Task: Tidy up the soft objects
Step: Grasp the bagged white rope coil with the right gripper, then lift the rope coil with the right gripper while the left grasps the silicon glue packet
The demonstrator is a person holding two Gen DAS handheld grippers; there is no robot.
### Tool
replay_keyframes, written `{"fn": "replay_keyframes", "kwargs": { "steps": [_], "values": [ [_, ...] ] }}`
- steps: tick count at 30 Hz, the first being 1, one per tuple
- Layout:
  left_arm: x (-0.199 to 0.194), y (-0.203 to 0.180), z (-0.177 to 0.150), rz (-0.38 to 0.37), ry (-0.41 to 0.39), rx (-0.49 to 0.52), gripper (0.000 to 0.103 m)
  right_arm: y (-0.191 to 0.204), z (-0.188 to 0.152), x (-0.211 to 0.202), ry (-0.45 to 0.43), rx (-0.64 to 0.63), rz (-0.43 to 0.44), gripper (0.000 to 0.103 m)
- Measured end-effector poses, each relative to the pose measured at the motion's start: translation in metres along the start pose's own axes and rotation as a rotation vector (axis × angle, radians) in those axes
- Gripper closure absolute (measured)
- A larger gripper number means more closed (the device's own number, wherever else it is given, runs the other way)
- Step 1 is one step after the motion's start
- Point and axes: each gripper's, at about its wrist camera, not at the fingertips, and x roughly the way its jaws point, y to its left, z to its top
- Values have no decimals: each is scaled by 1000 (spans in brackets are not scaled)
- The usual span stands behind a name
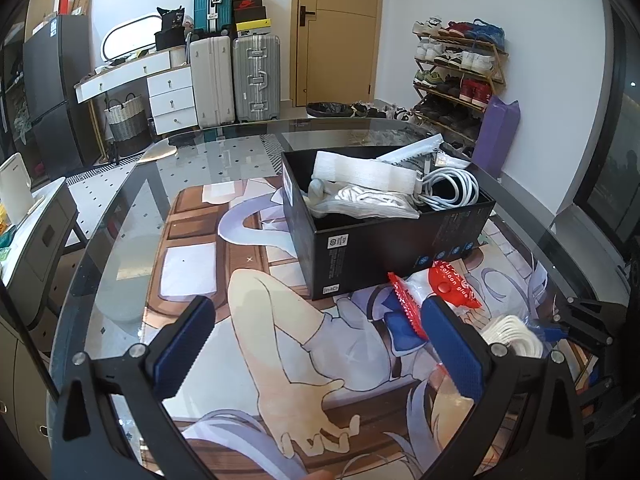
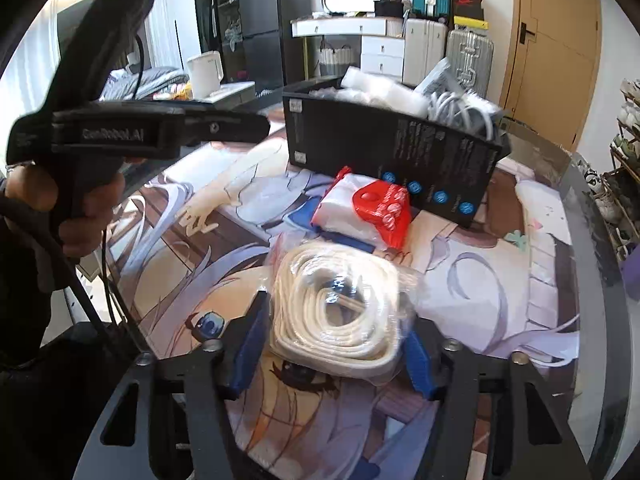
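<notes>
Slippage is the main risk: the right gripper point(image 2: 332, 354) has its fingers around a bagged rope coil point(image 2: 340, 304), whose slick plastic could slide free. The left gripper point(image 1: 320, 348) hangs open over the table point(image 1: 120, 216), empty, near the red packet point(image 1: 436, 292) it might knock.

Your right gripper point(image 2: 334, 344) hides the near edge of the bagged white rope coil point(image 2: 340, 304), so you cannot tell whether its pads point(image 2: 250, 344) touch the bag. The black box point(image 1: 384, 236) hides the far end of the red-and-white packet point(image 1: 436, 292). The print on the box's side is too small to read.
</notes>
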Motion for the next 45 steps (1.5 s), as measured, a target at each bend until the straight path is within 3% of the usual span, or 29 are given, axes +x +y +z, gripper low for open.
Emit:
{"fn": "replay_keyframes", "kwargs": {
  "steps": [14,26,41,45],
  "values": [
    [7,-20,-4,-43,27,23,0,-31,-4,-42,-170,108,-38,46],
    [32,-54,-10,-81,94,26,0,-61,-5,-56,-262,254,-107,46],
    [56,-88,-2,-131,157,81,1,-71,-9,-56,-260,297,-126,46],
    [63,-91,1,-135,178,86,11,-71,-10,-56,-259,297,-125,46]
  ]
}}
